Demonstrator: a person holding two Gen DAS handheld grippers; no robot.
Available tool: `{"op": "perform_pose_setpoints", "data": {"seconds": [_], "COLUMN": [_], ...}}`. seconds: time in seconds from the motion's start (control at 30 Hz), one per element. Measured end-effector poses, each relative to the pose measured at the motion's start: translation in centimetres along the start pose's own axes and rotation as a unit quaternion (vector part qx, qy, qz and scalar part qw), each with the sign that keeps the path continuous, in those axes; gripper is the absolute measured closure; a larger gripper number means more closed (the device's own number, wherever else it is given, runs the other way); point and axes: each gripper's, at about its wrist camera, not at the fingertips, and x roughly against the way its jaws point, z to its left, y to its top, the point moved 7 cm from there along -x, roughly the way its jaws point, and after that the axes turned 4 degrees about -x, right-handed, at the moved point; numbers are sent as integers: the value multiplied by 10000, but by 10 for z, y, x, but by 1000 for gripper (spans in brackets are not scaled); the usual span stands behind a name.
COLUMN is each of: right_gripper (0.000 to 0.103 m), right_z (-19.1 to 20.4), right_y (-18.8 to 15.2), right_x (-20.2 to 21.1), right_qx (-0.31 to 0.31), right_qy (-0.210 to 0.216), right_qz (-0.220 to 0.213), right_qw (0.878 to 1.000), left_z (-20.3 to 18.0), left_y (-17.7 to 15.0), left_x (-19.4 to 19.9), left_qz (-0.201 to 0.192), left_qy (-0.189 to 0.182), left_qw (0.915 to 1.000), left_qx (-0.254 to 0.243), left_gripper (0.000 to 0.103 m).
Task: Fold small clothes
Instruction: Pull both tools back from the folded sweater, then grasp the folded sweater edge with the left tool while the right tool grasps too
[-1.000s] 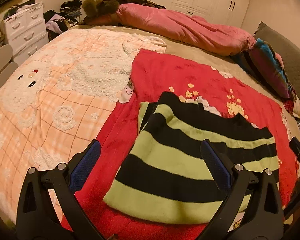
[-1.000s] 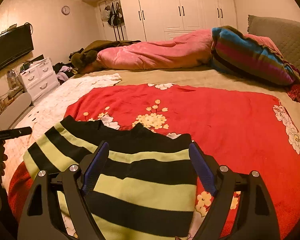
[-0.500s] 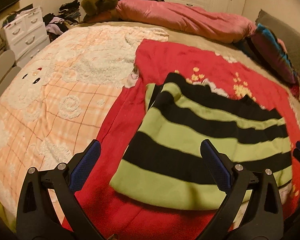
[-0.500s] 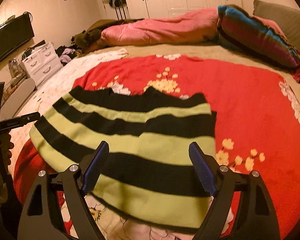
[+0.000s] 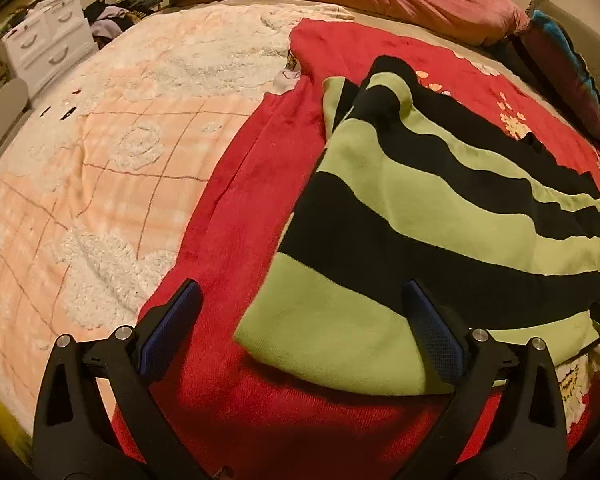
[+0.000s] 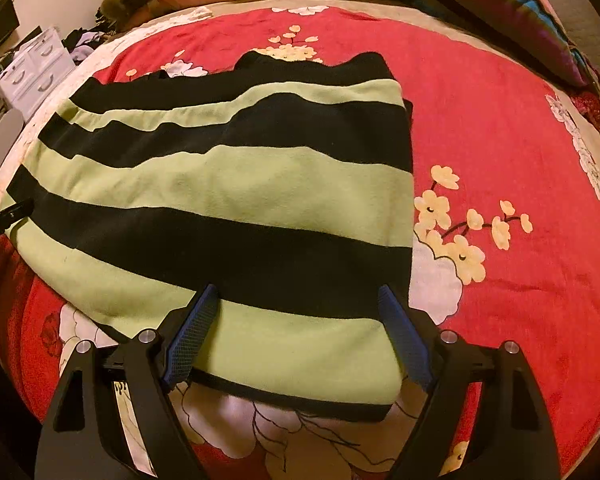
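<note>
- on the red floral blanket [image 6: 500, 128], a green-and-black striped garment [image 6: 228, 184] lies spread flat, its hem toward the six o'clock side of both views.
- left gripper [image 5: 300, 340] hangs over the hem's near left corner, fingers spread wide, nothing between them.
- right gripper [image 6: 296, 336] hovers above the hem's right corner, fingers likewise spread and empty.
- step in hand, as i judge it: reaching for the hem before a fold.
- next move likely calls for pinching each corner and carrying the hem toward twelve o'clock, evenly.
</note>
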Motion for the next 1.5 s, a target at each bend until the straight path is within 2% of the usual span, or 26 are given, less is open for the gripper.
{"op": "perform_pose_setpoints", "data": {"seconds": [0.17, 0.23, 0.4, 0.57, 0.83, 0.97, 1.27, 1.5], "right_gripper": [20, 8, 8, 7, 5, 5, 4, 4], "right_z": [4, 9, 29, 49, 75, 91, 159, 219], "right_y": [6, 11, 17, 14, 6, 2, -9, -17], "right_x": [20, 32, 55, 66, 78, 82, 74, 54], "right_qx": [-111, -76, 334, 717, 1012, 1079, 1582, 2241], "right_qy": [222, 281, 230, 200, 186, 308, 646, 723], "right_qz": [-468, -754, -1310, -1574, -1822, -1846, -1758, -1664], "right_qw": [9986, 9967, 9906, 9847, 9779, 9764, 9695, 9575], "left_z": [1, 2, 5, 3, 5, 7, 22, 37], "left_y": [1, 3, 9, 13, 18, 18, 17, 19], "left_x": [12, 16, 30, 41, 51, 55, 52, 45], "left_qz": [-70, -106, -235, -338, -413, -448, -427, -362], "left_qy": [-29, -59, -155, -199, -311, -342, -389, -434], "left_qw": [10000, 9999, 9996, 9992, 9986, 9984, 9979, 9973], "left_qx": [5, 20, 74, 45, 86, 102, 288, 474], "left_gripper": [8, 8, 8, 8, 9, 8, 8, 9]}}
